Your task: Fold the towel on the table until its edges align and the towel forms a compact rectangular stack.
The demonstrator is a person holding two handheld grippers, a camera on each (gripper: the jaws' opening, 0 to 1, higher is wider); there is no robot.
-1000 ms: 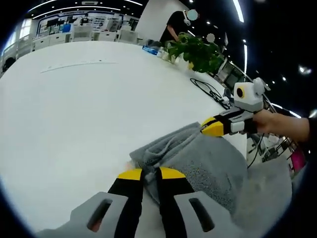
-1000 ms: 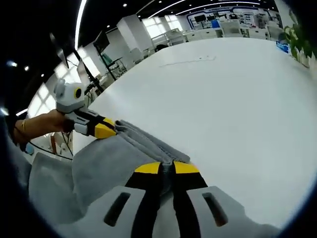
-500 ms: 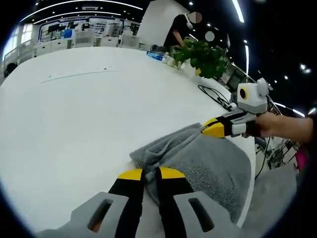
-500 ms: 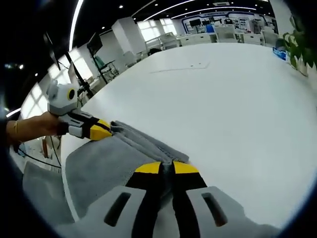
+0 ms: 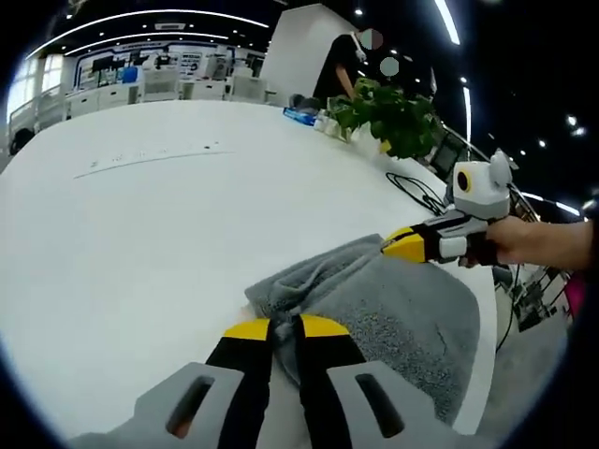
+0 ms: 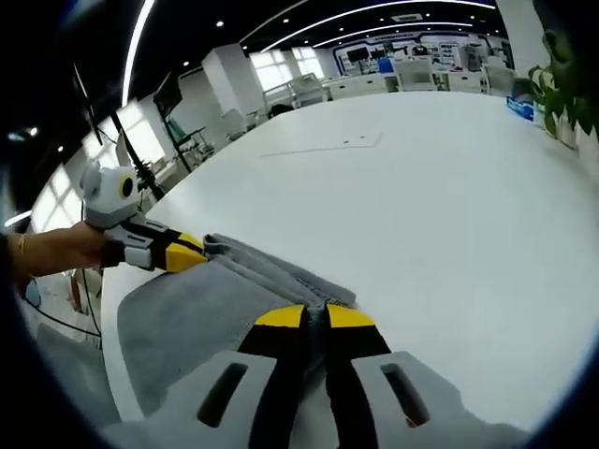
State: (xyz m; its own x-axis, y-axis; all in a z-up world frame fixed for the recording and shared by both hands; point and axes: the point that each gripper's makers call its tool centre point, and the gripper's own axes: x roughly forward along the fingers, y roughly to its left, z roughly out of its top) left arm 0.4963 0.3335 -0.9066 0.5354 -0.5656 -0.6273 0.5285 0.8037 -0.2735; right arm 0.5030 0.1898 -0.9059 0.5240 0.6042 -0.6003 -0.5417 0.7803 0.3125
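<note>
A grey towel (image 5: 393, 313) lies at the near edge of the white table (image 5: 140, 224), its far edge bunched into folds. My left gripper (image 5: 284, 326) is shut on one corner of the towel. In the same view my right gripper (image 5: 398, 244) pinches the other corner, held by a hand. In the right gripper view the towel (image 6: 201, 309) spreads to the left, my right gripper (image 6: 314, 315) is shut on its corner, and the left gripper (image 6: 192, 251) grips the far corner.
A green potted plant (image 5: 388, 112) and a blue box (image 5: 301, 115) stand at the table's far right edge, with black cables (image 5: 412, 187) nearby. A person (image 5: 342, 61) stands behind the plant. Broad bare tabletop (image 6: 440, 196) stretches ahead of the towel.
Both views have shifted a little as the hands moved; more of the towel now rests on the table and less hangs off its edge. Both grippers keep their hold.
</note>
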